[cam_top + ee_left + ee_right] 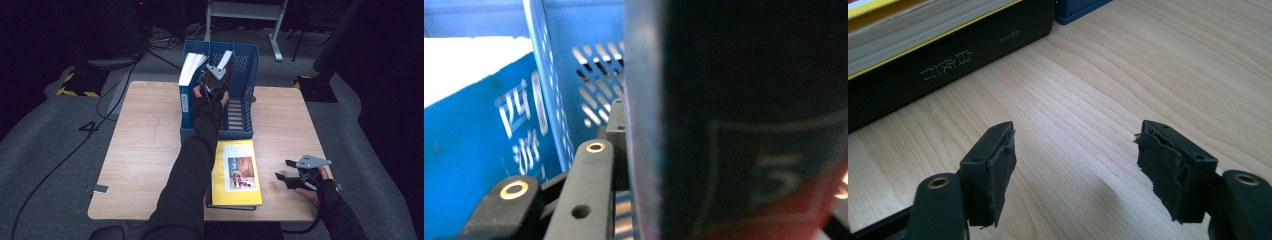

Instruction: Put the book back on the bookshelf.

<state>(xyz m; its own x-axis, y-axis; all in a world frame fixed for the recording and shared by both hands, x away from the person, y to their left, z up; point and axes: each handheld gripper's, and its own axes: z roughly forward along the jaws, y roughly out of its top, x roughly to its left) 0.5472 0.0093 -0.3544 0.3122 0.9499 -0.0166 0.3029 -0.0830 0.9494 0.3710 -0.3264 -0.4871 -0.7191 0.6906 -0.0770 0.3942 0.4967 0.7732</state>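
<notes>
Books were the work in hand. From the high view, the left gripper (216, 82) reached into the middle slot of a blue perforated plastic file rack (246, 75) standing at the far edge of the pale wooden table (140, 150), holding a dark book (226, 59) upright and slightly tilted there. A thick white-paged blue book (190, 75) stood in the rack's left slot. A yellow-covered book (237, 172) lay flat near the front edge, and just to its right the right gripper (286, 176) hovered low, apart from it.

Seen in the left gripper view, the dark book (744, 120) sat clamped against the black jaws, with the blue book (479, 130) beyond the rack's divider (549, 100).

Seen in the right gripper view, the jaws stood wide apart with nothing between their worn pads (1000, 170), over bare tabletop (1128, 75); the yellow book's black spine (948, 65) lay ahead to the left.
</notes>
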